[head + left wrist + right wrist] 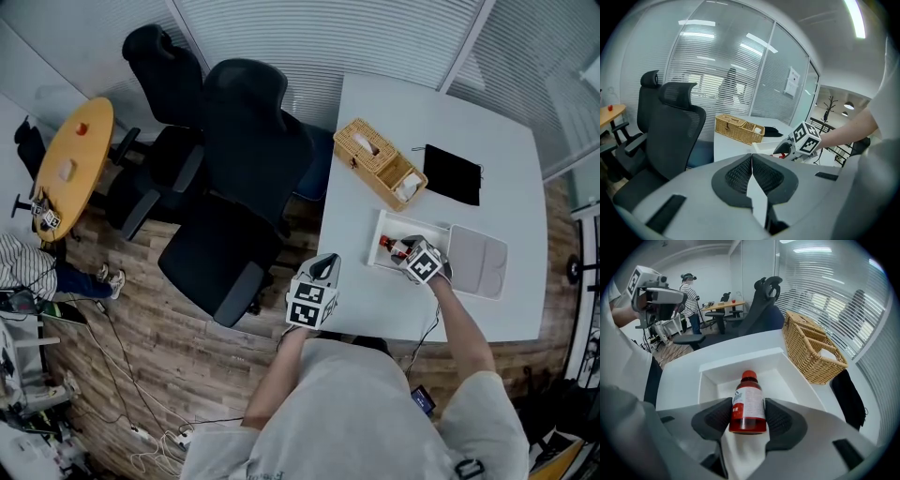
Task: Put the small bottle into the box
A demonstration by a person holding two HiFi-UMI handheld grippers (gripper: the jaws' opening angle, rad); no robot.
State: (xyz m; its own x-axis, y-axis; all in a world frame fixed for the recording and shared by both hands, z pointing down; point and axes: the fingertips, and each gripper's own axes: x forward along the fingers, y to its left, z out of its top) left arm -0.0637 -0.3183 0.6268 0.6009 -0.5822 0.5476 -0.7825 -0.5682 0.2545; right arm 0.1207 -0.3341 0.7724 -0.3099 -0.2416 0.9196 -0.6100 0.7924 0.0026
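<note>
The left tongs (751, 165) press together, empty, facing a wicker basket (739, 129) on the white table (726, 147).

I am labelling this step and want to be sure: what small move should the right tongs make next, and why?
Probably lower the right tongs a little until the small bottle rests on the box floor. They are shut on the bottle, held cap-forward over the open box; contact with its floor is unclear.

Box (405, 225) sits on table (375, 103), lid (478, 262) just to its right. Basket (361, 141) is behind box, with pouch (452, 174) right of basket. Bottle (749, 394) is between right gripper (749, 408) jaws, over box. Chairs (248, 159) are left of table.
</note>
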